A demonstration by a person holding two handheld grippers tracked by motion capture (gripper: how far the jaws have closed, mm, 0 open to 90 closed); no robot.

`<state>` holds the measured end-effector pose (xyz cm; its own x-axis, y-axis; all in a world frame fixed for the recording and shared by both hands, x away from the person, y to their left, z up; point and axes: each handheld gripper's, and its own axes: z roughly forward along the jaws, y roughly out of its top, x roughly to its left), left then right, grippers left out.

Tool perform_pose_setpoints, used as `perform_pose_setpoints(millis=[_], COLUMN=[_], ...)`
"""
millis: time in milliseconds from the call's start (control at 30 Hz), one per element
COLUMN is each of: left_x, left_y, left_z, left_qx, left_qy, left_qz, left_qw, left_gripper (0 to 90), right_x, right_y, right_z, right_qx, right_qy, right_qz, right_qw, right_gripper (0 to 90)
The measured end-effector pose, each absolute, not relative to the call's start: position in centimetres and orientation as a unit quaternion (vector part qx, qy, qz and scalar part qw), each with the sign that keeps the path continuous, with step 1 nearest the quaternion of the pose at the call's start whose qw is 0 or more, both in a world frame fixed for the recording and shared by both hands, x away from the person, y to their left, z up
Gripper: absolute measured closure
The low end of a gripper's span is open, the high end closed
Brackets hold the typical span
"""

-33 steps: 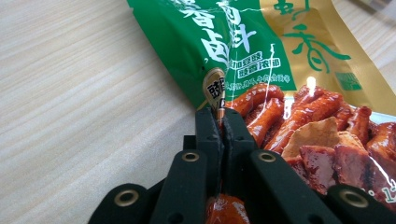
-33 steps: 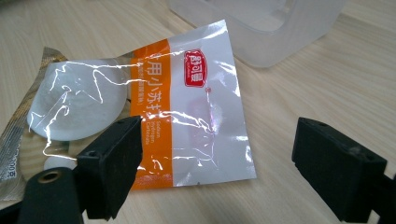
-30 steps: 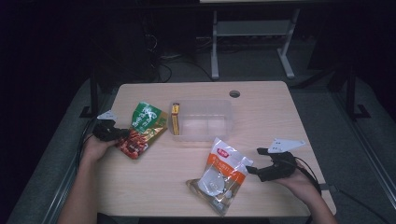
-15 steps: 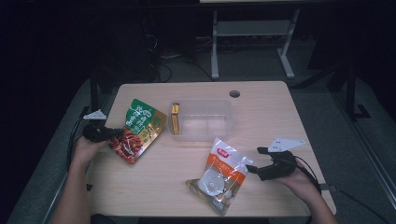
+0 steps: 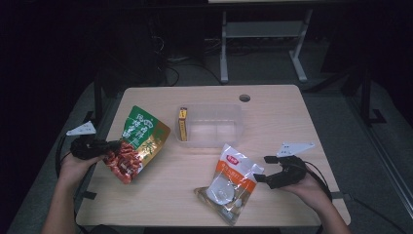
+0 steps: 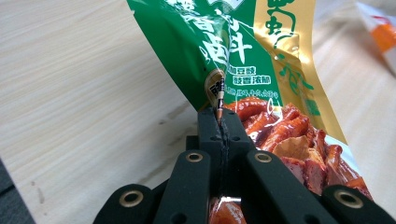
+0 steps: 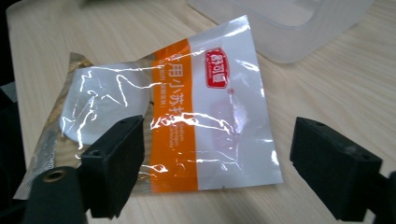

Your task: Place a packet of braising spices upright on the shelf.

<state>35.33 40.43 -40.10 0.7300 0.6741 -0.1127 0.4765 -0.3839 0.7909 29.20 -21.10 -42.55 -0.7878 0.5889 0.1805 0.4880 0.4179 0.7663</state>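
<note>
Snacks looked bound for the clear tub (image 5: 210, 126) at upper centre of the high view, where a yellow box (image 5: 182, 124) already stood. At left, the left gripper (image 5: 108, 147) was clamped on the edge of the green packet (image 5: 141, 140), lifted partly off the counter (image 5: 272, 117). At lower right, the right gripper (image 5: 258, 174) held its jaws apart around the orange-and-white packet (image 5: 230, 181), which lay flat, not yet gripped. Both packets remained outside the tub.
</note>
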Motion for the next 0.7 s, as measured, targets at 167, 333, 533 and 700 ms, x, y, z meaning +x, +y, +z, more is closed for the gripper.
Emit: perform_pose_setpoints(millis=[167, 333, 533, 700], left_x=[33.6, 32.5, 31.5, 31.3], left_y=[38.8, 37.0, 34.6, 32.2], left_z=[-39.0, -38.3, -37.8, -37.4], left_qx=[0.831, 0.839, 0.845, 0.848], left_qy=[0.322, 0.297, 0.265, 0.240], left_qz=[0.115, 0.112, 0.099, 0.089], left_qw=[0.439, 0.443, 0.454, 0.465], left_gripper=[89.5, 89.5, 89.5, 89.5], right_x=[29.2, 29.3, 29.5, 29.6], right_y=[-20.8, -20.5, -20.7, -20.8], right_z=[-42.2, -42.2, -42.0, -41.9], right_qx=[0.317, 0.315, 0.315, 0.318], right_qy=[0.839, 0.842, 0.841, 0.837], right_qz=[0.439, 0.435, 0.439, 0.444], right_qw=[0.048, 0.040, 0.032, 0.023], right_gripper=[22.3, 23.8, 31.1, 34.0])
